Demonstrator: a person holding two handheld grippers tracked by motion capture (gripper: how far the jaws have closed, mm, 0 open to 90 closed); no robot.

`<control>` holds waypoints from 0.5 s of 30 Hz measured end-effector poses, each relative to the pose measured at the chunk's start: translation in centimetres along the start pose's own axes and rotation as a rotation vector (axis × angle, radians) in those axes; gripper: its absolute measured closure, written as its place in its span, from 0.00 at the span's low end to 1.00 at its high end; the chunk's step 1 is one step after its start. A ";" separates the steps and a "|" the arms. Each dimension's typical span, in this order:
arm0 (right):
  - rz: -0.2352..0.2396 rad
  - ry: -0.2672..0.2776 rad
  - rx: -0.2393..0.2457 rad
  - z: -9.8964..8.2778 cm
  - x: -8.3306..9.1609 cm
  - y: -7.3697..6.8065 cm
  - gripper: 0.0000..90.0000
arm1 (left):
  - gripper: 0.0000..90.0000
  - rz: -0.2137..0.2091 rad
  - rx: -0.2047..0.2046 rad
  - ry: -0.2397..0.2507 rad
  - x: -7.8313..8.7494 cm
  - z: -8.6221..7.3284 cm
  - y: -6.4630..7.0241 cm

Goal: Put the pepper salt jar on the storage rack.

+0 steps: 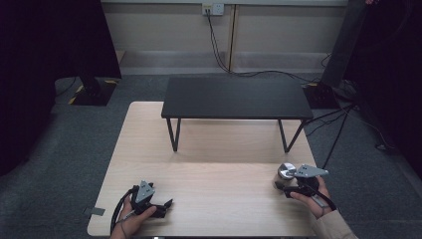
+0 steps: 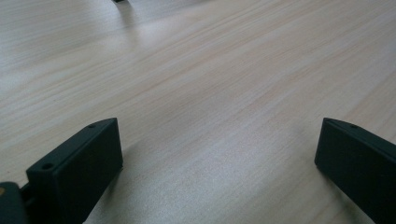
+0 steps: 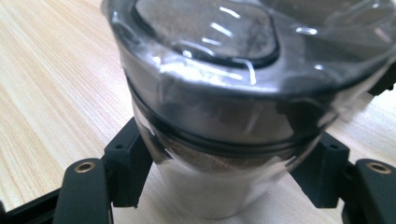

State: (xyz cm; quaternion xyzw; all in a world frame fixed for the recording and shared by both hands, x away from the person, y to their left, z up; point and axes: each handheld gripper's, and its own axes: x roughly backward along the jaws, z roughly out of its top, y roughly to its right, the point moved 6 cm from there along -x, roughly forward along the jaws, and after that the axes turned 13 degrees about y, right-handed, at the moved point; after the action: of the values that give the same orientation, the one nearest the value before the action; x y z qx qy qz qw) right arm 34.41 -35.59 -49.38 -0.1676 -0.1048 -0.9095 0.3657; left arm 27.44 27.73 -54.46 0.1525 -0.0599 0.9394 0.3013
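Steel lidded cup upright, lid uppermost, clamped by right gripper

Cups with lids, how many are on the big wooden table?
1. The cup stands near the wooden table's right edge, its body between the right gripper's jaws, with a clear lid on top. The black shelf might hide things behind it.

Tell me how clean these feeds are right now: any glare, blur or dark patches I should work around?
High view: even light on the table, both sides of the room near black. Left gripper view: wood grain sharp mid-frame, soft shadow under the left gripper. Right gripper view: the cup is too close, blurred, with glare streaks on its clear lid.
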 end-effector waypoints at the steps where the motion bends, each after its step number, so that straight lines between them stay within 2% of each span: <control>1: -0.002 0.003 -0.002 0.0 0.0 0.0 0.34 | 0.00 0.000 0.000 0.000 0.0 0.0 0.0; 10: -0.013 -0.001 -0.017 0.8 0.2 -0.3 0.34 | 0.00 0.000 -0.001 -0.001 0.0 0.0 0.0; 15: -0.006 0.012 -0.029 2.4 0.6 -0.4 0.34 | 0.00 0.000 -0.001 -0.001 0.0 0.0 0.0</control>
State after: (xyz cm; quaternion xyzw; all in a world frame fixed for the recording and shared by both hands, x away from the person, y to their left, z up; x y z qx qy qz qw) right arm 34.26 -34.88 -46.97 -0.1670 -0.0901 -0.9130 0.3611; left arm 27.44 27.74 -54.45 0.1527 -0.0607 0.9392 0.3015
